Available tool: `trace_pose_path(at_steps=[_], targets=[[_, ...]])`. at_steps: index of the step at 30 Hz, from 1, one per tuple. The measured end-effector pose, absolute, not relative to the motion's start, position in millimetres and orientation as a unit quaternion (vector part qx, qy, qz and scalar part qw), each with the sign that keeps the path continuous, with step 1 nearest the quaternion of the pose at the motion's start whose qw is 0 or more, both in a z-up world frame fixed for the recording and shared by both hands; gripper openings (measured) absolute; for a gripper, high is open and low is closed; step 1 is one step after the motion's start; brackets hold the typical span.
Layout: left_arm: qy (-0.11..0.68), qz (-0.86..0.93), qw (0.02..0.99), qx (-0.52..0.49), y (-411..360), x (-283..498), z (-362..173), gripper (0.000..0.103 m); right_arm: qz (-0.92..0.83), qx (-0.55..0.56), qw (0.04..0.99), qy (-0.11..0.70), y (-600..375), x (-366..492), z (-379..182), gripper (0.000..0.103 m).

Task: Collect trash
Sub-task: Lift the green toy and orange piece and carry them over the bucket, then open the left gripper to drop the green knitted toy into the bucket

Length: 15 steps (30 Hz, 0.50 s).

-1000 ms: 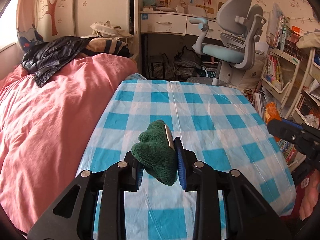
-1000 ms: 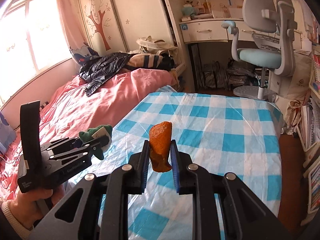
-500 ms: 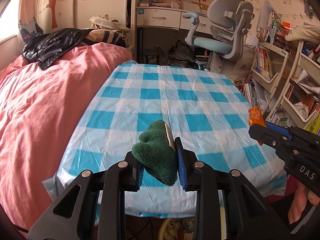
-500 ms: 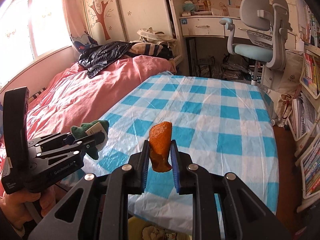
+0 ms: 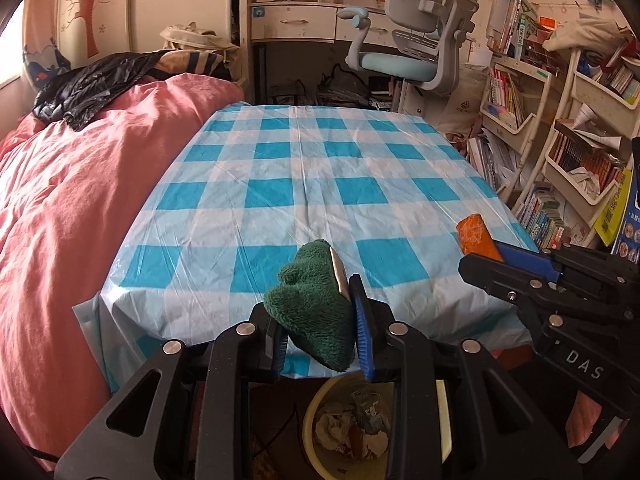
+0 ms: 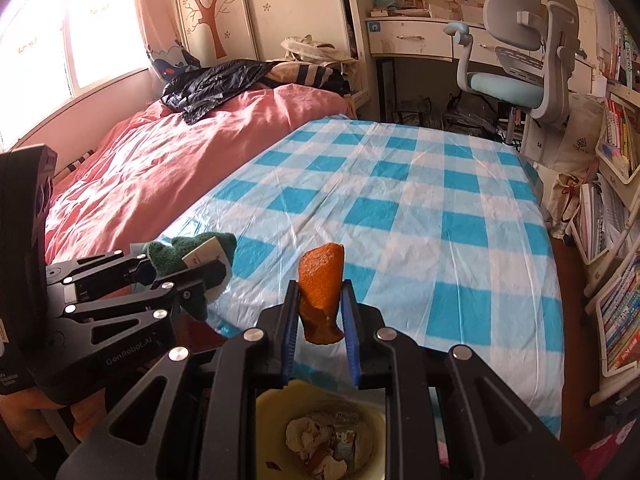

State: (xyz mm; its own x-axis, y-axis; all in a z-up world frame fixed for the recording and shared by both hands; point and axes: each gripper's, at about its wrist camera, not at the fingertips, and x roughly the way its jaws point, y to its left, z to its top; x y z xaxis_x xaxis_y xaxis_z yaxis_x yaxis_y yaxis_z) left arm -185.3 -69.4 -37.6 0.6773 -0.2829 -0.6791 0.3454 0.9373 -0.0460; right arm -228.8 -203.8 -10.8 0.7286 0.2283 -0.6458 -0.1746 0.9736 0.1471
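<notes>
Both claws (image 5: pixel 322 334) (image 6: pixel 322 330) tilted over bin (image 6: pixel 276 404)

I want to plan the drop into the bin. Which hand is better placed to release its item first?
Probably the right. Its gripper holds the orange peel almost directly above the yellow bin. The left gripper with the green cloth looks nearly as close.

The right claw (image 6: pixel 320 312) clamps an orange peel (image 6: pixel 321 288) upright between its blue pads, just past the near edge of the checked table (image 6: pixel 440 208). Below it stands a yellow bin (image 6: pixel 272 404) holding crumpled paper. Off the table's near left corner, the left claw (image 6: pixel 188 276) grips a green plush scrap (image 6: pixel 168 254).
</notes>
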Motion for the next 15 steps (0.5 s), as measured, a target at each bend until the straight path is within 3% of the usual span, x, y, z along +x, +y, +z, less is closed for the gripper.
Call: trace_pose_path(at_steps=[15], targets=[[0.373, -0.181, 0.908, 0.060, -73.2, -220.4, -46.8, 0.027, 0.103, 0.039, 0.926, 0.361, -200.6, -255.7, -16.4, 0.021]])
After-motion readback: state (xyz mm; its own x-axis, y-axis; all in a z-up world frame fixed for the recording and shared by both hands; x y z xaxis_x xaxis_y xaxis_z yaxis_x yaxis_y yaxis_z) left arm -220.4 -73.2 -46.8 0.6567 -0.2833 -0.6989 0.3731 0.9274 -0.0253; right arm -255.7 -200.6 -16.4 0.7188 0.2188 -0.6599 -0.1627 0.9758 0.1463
